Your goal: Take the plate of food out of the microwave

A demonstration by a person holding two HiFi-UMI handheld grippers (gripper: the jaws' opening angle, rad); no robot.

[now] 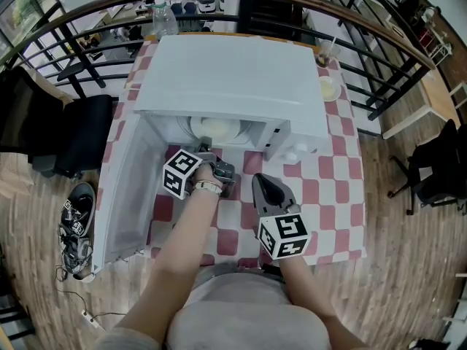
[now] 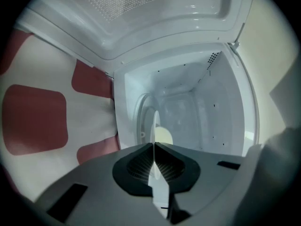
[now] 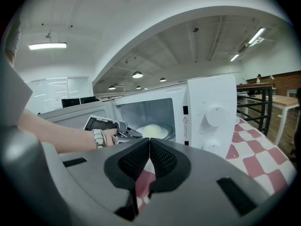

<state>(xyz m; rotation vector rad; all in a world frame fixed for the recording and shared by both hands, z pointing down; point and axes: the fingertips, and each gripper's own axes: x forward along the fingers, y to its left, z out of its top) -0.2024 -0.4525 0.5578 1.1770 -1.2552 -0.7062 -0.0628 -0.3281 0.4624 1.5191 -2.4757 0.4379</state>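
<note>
A white microwave (image 1: 233, 79) stands on the checked table with its door (image 1: 124, 195) swung open to the left. Inside sits a white plate (image 1: 217, 128) with pale food (image 3: 153, 131) on it. My left gripper (image 1: 209, 152) reaches into the opening and is shut on the plate's near rim. In the left gripper view the plate (image 2: 155, 126) shows edge-on, pinched between the pads, with the food (image 2: 164, 136) beyond. My right gripper (image 1: 261, 181) hovers over the table in front of the microwave, shut and holding nothing (image 3: 149, 142).
A red-and-white checked cloth (image 1: 321, 188) covers the table. A plastic bottle (image 1: 163, 17) stands behind the microwave, and a cup with a straw (image 1: 323, 53) and a small bowl (image 1: 329, 87) stand to its right. A black chair (image 1: 80, 141) and shoes (image 1: 76, 224) are at the left.
</note>
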